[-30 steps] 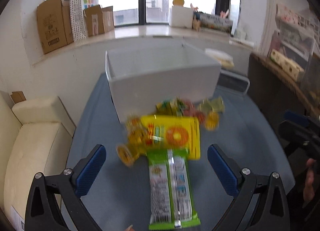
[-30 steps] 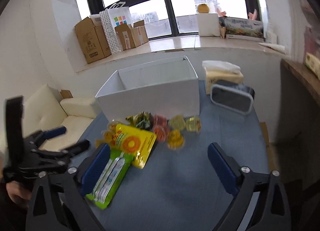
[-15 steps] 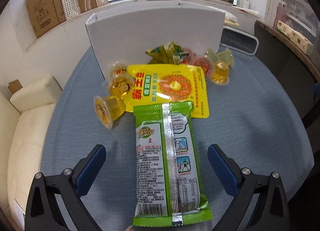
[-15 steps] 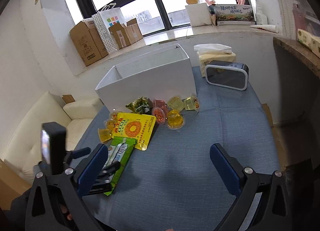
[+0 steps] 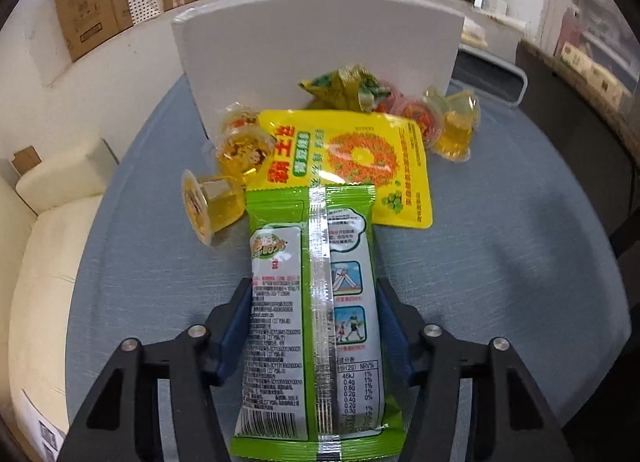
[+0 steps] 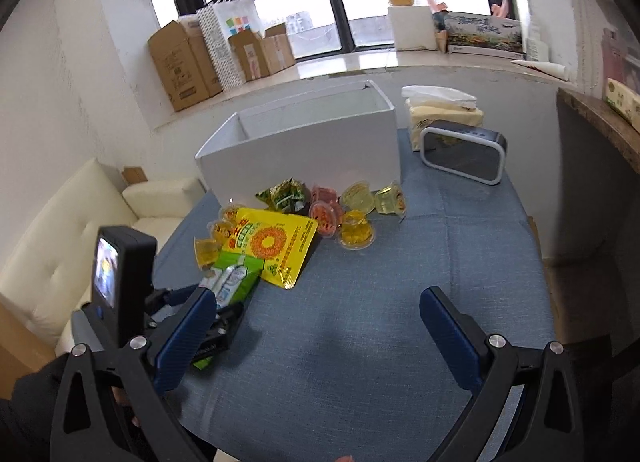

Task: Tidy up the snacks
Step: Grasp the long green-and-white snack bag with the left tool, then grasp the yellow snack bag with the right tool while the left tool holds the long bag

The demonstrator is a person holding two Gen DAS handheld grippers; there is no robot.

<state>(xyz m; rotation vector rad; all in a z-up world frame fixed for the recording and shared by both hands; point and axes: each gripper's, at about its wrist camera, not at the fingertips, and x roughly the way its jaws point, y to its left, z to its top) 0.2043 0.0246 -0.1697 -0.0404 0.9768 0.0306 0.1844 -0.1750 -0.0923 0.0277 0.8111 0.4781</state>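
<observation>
- Long packet (image 5: 312, 302): green border, white printed panels, silver centre seam.
- Flat pouch (image 5: 352, 166): yellow, orange ring.
- Jelly cups (image 5: 456, 130): amber, possibly some red; blurred.
- Box (image 6: 304, 150): plain white.
- Worktop (image 6: 380, 322) cloth: grey-blue weave.
- Gripper fingers (image 6: 448, 334): blue pads, black frame.

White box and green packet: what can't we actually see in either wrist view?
- White box floor: front wall blocks it in both views.
- Green packet near end: cut by the left wrist frame edge; the right gripper finger covers it.
- Left gripper closing around the packet: pad contact hidden behind it.
</observation>
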